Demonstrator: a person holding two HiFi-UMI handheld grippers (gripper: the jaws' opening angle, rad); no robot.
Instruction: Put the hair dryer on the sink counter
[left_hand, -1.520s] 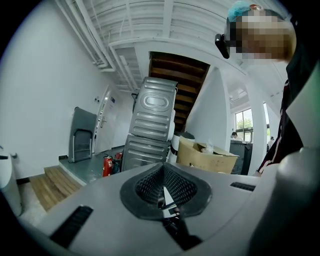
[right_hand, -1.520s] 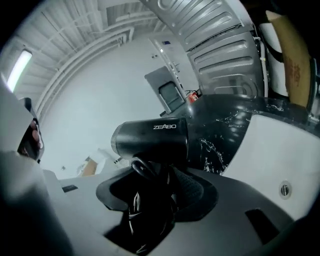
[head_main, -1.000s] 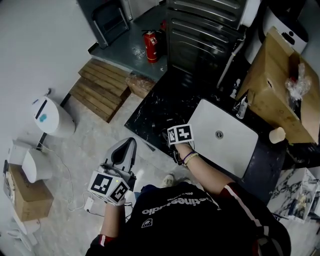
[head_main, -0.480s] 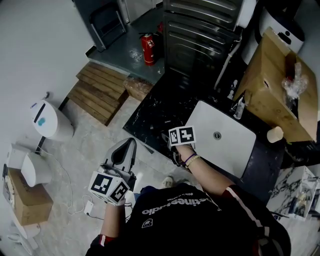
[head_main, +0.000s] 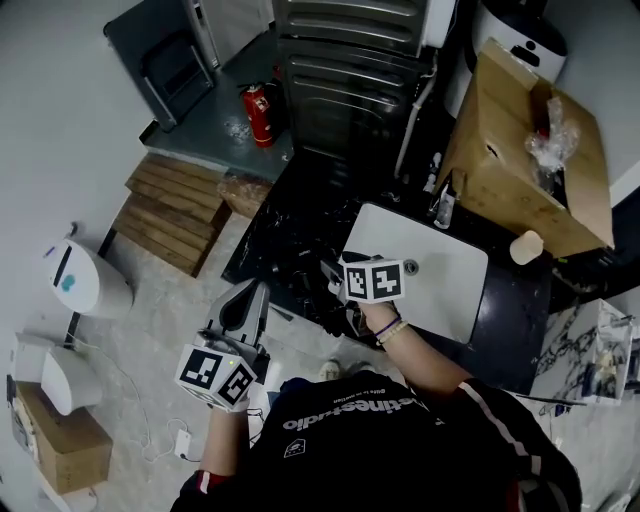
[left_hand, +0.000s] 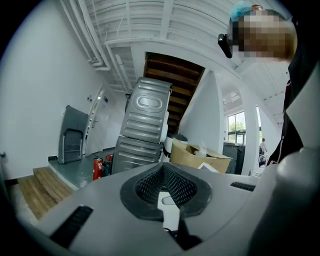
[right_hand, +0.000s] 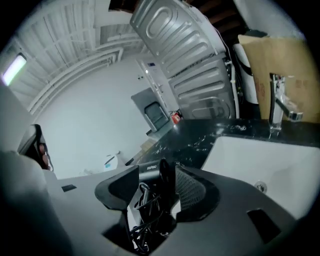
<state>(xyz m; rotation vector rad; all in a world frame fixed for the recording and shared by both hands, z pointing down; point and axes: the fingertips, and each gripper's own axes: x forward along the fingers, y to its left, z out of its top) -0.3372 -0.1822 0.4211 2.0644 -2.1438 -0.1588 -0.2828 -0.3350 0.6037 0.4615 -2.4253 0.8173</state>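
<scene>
Nearest, left gripper (left_hand: 165, 185) hangs low by body, jaws together, nothing held: not req'd for this job. Right gripper (right_hand: 159, 187) is clamped on hair dryer (right_hand: 150, 172) w/ bundled cord (right_hand: 146, 212), above black counter (head_main: 285, 235) edge just beside sink (head_main: 440, 285), prob. for set-down.

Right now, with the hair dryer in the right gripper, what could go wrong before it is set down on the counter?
1. The right gripper holds the hair dryer close to the edge of the white sink. Released there, it might tip into the basin instead of resting on the black counter.
2. Its cord is bunched loosely between the jaws, so it may snag as they open and drag the dryer.
</scene>
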